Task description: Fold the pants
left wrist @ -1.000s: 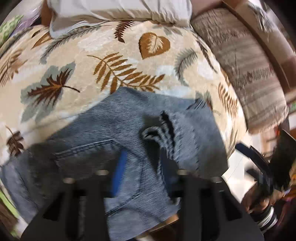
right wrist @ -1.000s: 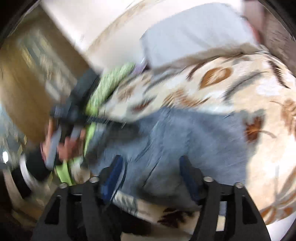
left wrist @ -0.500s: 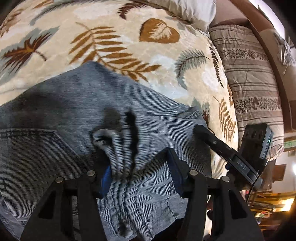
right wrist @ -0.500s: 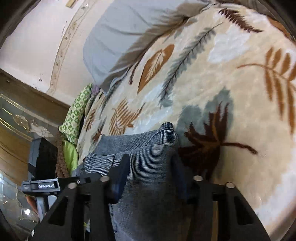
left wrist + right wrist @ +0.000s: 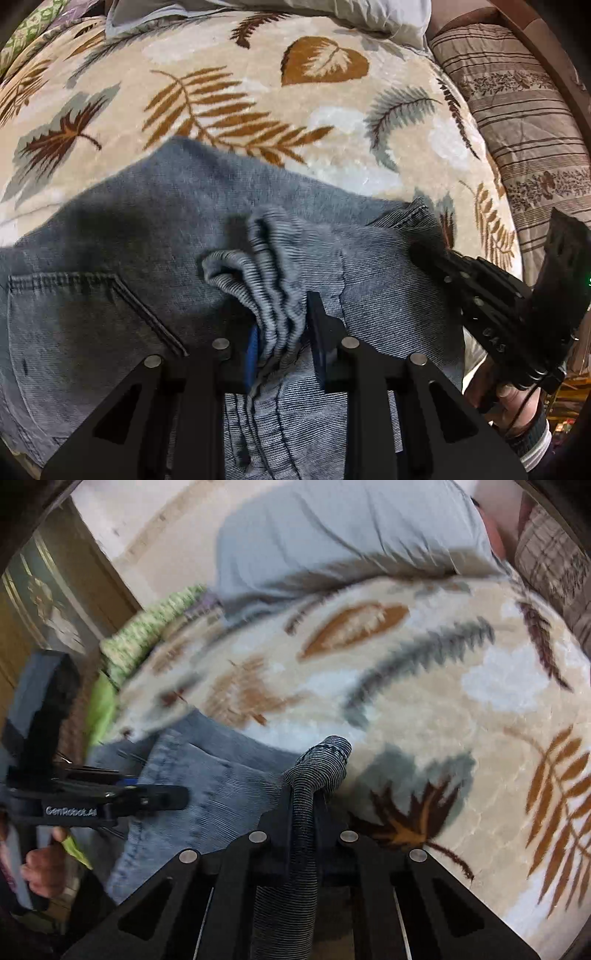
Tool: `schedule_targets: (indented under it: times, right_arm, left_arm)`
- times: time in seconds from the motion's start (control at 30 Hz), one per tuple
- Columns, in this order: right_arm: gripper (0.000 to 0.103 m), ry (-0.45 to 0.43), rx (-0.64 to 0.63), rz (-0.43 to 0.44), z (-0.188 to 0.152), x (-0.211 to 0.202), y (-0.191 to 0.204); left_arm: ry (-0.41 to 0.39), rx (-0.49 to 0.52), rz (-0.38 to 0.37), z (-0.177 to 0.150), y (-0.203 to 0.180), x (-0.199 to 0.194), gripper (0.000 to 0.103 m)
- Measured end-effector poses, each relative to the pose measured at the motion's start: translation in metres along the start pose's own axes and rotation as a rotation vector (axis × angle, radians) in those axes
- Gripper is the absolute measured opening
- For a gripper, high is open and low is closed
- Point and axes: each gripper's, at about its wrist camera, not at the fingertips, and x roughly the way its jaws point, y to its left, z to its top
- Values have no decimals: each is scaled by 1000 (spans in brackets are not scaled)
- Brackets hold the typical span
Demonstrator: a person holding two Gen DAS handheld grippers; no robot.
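Pants (image 5: 155,236) lie across the bed's near edge; left tongs (image 5: 282,332) and right tongs (image 5: 303,808), jaws just closing, each pinch bunched denim directly ahead.

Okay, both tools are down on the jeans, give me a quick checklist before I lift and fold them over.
1. Left tool shut on the jeans: ok, its jaws have just been closing and now pinch a bunched ridge of denim.
2. Right tool shut on the jeans: ok, its jaws have just been closing and clamp a narrow roll of fabric.
3. Both grips on the same edge of the jeans: cannot tell.
4. Leaf-print blanket beyond the jeans bare for the fold: ok.
5. Blanket caught in either grip: cannot tell; only denim shows between the pads.
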Motion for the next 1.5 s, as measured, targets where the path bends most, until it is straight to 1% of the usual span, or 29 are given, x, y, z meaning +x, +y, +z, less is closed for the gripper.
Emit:
schedule_targets:
  times: [0.1,0.17,0.2,0.27,0.33,0.37,0.4,0.47,0.53,0.57,0.63,0.67,0.7,0.77,0.8,0.83,0.87,0.97,1.07,1.1,1.13,1.17,1.2,1.23,1.27,1.3,1.33,1.4,1.5]
  right_arm:
    - [15,-4,41,11,-6,2,-11]
    - [15,-1,71,20,-5,0,-14]
    - [19,1,83,26,-5,-2,-15]
    - [19,6,104,40,-6,-6,-17]
    - [20,3,123,55,-7,-14,-18]
    - [20,-1,128,59,-7,-16,-17]
    - [20,-1,140,67,-8,-20,-17]
    - [20,-18,157,78,-11,-27,-17]
    - [20,-66,202,88,-17,-43,-21]
    - [23,-88,238,111,-21,-52,-25]
    - [30,-137,318,147,-34,-68,-36]
    - [37,-146,351,154,-40,-73,-41]
    - [39,-135,381,158,-45,-75,-46]
    - [39,-100,416,173,-54,-72,-49]
    - [39,-85,424,177,-58,-69,-49]
    - [39,-66,426,185,-59,-65,-48]
    - [39,-50,425,193,-59,-61,-47]
    - [39,-47,417,214,-56,-51,-38]
    - [39,-31,402,189,-48,-36,-29]
    - [23,-17,388,190,-44,-31,-26]
    - [13,-8,358,173,-40,-30,-20]
    - [9,-17,311,160,-36,-35,-12]
    - [9,-37,261,146,-34,-42,-5]
    - [9,-59,192,114,-32,-51,4]
    - [8,-61,153,84,-33,-54,8]
    - [8,-41,116,34,-35,-51,10]
    - [8,-14,100,-7,-38,-44,9]
    - [10,22,90,-53,-45,-28,5]
    - [10,8,113,-56,-47,-29,0]
  left_arm:
    - [-2,32,73,0,-11,-3,24]
    - [10,40,100,-1,-14,-9,24]
    - [12,47,110,-1,-16,-15,24]
    - [-20,76,126,-7,-15,-36,25]
    - [-55,96,160,-14,-11,-53,33]
    - [-65,91,162,-18,-6,-58,35]
    - [-75,79,146,-21,1,-63,39]
    - [-75,34,99,-27,18,-67,41]
    - [-60,-16,62,-29,32,-65,41]
    - [-60,-39,33,-33,40,-64,41]
    - [-55,-72,8,-37,48,-62,41]
    - [-59,-91,-17,-39,51,-61,41]
    - [-60,-105,-33,-39,50,-60,41]
    - [-63,-118,-73,-40,48,-58,42]
    - [-66,-117,-83,-40,46,-57,44]
    - [-68,-116,-89,-40,44,-56,49]
    - [-63,-120,-99,-41,42,-53,49]
    - [-30,-127,-143,-40,37,-39,49]
    - [21,-126,-192,-42,27,-24,49]
    - [31,-119,-207,-45,23,-22,49]
    - [22,-108,-202,-47,18,-25,48]
    - [-4,-88,-193,-51,14,-30,46]
    - [-14,-65,-179,-54,11,-33,38]
    - [-17,-32,-137,-57,6,-33,28]
    - [-16,-19,-106,-59,6,-30,23]
    - [-10,-15,-78,-61,7,-26,20]
    - [-2,-20,-71,-63,8,-19,20]
    - [-21,-21,-64,-65,8,-18,20]
    - [-30,0,-36,-67,5,-21,21]
